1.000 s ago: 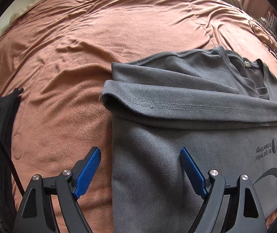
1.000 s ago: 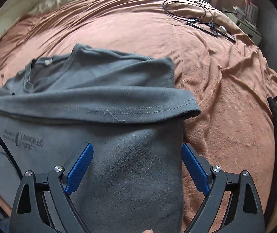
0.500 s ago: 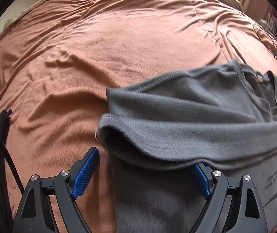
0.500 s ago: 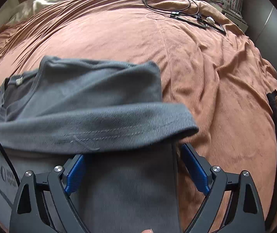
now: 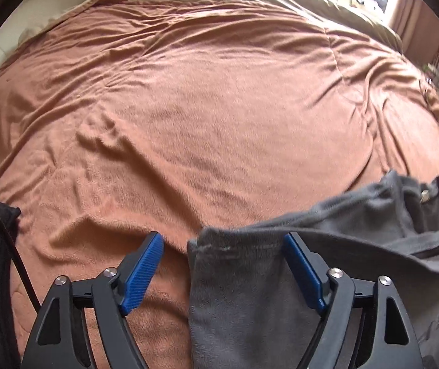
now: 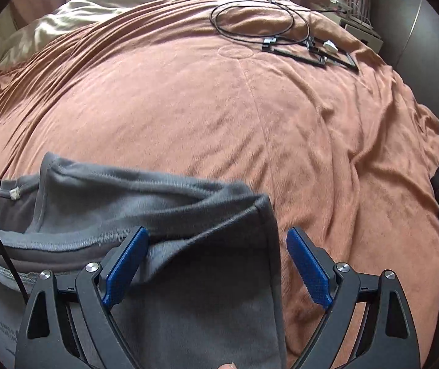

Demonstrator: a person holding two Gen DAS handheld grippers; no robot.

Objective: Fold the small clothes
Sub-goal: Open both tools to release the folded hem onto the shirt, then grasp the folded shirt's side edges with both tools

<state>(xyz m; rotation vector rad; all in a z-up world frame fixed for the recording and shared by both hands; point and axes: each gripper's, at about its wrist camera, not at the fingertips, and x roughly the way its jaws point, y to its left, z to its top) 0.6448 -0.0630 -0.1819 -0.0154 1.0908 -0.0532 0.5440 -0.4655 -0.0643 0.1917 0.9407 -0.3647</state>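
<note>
Grey T-shirt (image 5: 342, 246) on rust-brown blanket (image 5: 204, 107), corners between left gripper (image 5: 223, 247), closing, and wide right gripper (image 6: 218, 241).

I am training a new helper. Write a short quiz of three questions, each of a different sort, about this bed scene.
1. True or false: the grey T-shirt lies on an orange-brown blanket.
2. Which lies at the far side of the blanket? A) a coiled black cable B) a pair of shoes C) a book
3. Fill in: the pads of the left gripper are coloured ____.

Key: 1 true; 2 A; 3 blue. The left gripper's jaws are closing, the shirt's corner between them, not yet pinched.
</note>
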